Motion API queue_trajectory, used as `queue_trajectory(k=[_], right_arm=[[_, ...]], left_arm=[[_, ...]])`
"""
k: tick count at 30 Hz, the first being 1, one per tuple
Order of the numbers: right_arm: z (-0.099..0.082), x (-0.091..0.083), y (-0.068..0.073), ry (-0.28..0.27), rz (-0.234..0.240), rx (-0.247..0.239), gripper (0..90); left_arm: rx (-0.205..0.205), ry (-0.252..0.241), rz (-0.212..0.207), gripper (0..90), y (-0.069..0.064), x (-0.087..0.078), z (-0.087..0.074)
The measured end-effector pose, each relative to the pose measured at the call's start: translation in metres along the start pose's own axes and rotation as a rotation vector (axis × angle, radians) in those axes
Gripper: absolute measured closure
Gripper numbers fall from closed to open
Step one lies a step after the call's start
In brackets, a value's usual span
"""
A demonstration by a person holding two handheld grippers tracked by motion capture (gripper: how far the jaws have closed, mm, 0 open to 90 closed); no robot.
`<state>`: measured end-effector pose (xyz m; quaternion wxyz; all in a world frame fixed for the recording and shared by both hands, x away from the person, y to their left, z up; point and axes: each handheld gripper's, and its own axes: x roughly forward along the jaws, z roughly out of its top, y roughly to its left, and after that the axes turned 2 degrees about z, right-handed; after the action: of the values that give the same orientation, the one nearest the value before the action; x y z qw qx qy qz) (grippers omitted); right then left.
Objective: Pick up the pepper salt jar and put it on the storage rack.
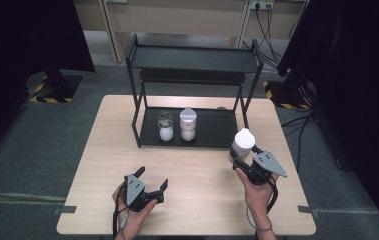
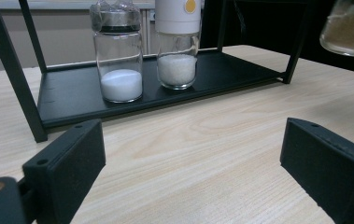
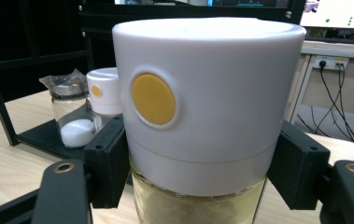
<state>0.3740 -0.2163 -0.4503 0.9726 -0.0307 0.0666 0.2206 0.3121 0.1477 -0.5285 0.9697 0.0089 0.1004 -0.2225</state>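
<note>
My right gripper (image 1: 242, 156) is shut on a glass jar (image 1: 241, 142) with a white lid and brownish powder, held above the table's right side, in front of the rack's right end. Up close, the jar (image 3: 202, 126) shows a yellow dot on its lid, with both pads against its sides; my right gripper (image 3: 202, 168) holds it upright. The jar's bottom (image 2: 350, 28) hangs at the upper right of the left gripper view. My left gripper (image 1: 153, 180) rests open near the front edge (image 2: 193, 163), nothing between its jaws.
A black two-level rack (image 1: 192, 60) stands at the table's back. On its lower shelf (image 2: 240, 70) a silver-capped jar of white powder (image 2: 118, 56) stands beside a white-lidded jar of white grains (image 2: 177, 46). Bare wood lies between the rack and my grippers.
</note>
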Motion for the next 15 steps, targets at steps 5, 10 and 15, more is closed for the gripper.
queue_trajectory(k=[5, 10, 15], right_arm=[[0.005, 0.012, 0.004, 0.001, 0.015, -0.002, 30.8], [0.008, 0.022, 0.007, 0.004, 0.023, -0.004, 30.8], [0.01, 0.029, 0.01, 0.006, 0.032, -0.003, 30.8]], left_arm=[[-0.002, 0.0, 0.0, 6.1, 0.0, 0.0, 0.0], [-0.003, 0.0, -0.001, 6.1, 0.0, 0.0, 0.0], [-0.004, 0.001, -0.002, 6.1, 0.0, 0.0, 0.0]])
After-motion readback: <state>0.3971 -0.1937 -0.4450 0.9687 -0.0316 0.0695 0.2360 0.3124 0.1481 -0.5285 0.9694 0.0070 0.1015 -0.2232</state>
